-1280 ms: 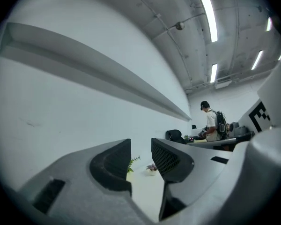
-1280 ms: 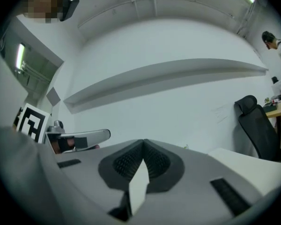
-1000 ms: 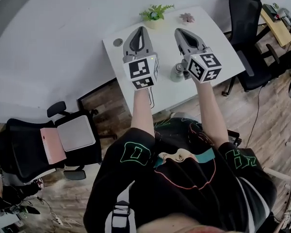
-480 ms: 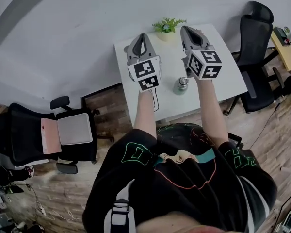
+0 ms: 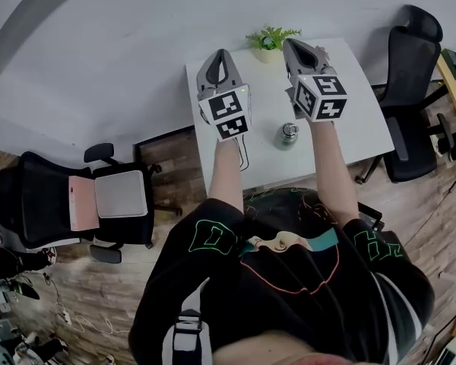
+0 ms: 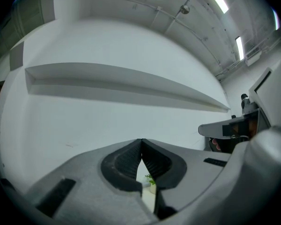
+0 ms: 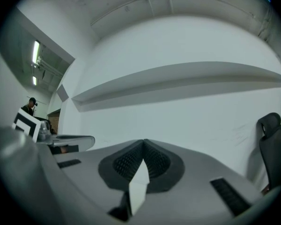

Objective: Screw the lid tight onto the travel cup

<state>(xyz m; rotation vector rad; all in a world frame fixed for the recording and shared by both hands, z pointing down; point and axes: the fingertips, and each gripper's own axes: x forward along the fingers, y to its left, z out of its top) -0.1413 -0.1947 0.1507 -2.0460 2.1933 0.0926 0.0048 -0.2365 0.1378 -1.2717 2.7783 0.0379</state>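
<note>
**Steel cup on the table, both grippers raised and empty**

White is the table [image 5: 349,120] below us. The travel cup [image 5: 289,134] stands upright on it, near the front edge, in the gap between our two forearms. From the head view it looks like a small metal cup with a darker top. It is too small there for us to tell how the lid sits.

We hold both grippers above the table and clear of the cup, pointing toward the pale wall. The left gripper [image 5: 220,52] has its jaws pressed together at the tips with nothing between them. Its own view shows the ribbed pads [image 6: 124,161] meeting in a point against the bare wall. The right gripper [image 5: 292,43] is the same, with its jaws closed tip to tip and nothing held, as its own view confirms.

A small green plant [image 5: 270,38] sits in a pot at the far edge of the table, between the two gripper tips. We also glimpse it through the slit under the left jaws. A black office chair [image 5: 414,90] stands at the right of the table. Another chair [image 5: 30,204] stands well off to the left on the wooden floor [image 5: 175,166], with a pale flat thing on its seat.
</note>
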